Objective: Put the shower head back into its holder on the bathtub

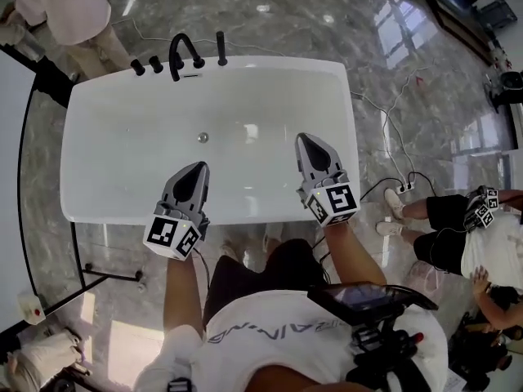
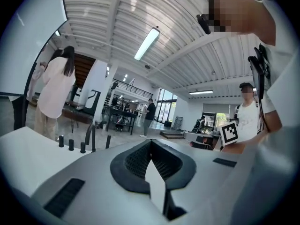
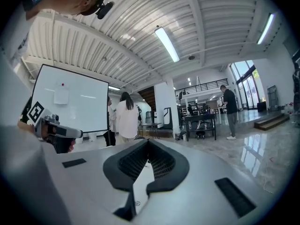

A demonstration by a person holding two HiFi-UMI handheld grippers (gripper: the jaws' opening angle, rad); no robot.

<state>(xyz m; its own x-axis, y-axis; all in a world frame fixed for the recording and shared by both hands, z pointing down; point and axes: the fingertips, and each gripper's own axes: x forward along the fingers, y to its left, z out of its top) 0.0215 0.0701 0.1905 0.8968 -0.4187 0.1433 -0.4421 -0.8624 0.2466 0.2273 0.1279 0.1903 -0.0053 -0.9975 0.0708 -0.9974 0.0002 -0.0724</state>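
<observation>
your left gripper (image 1: 198, 168) and right gripper (image 1: 304, 140) hang clenched, empty, over the bathtub's (image 1: 98, 211) near rim; if the shower head (image 1: 221, 47) at the far rim sits loose, it could topple.

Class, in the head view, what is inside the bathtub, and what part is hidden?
Inside the bathtub only a small round drain shows on the bare white bottom. The left gripper and right gripper cover patches by the near rim, so what lies under them cannot be seen.

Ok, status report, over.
Left gripper shut, empty. Right gripper shut, empty. Shower head upright on far rim of tub, beside faucet. Nothing in the way.
</observation>
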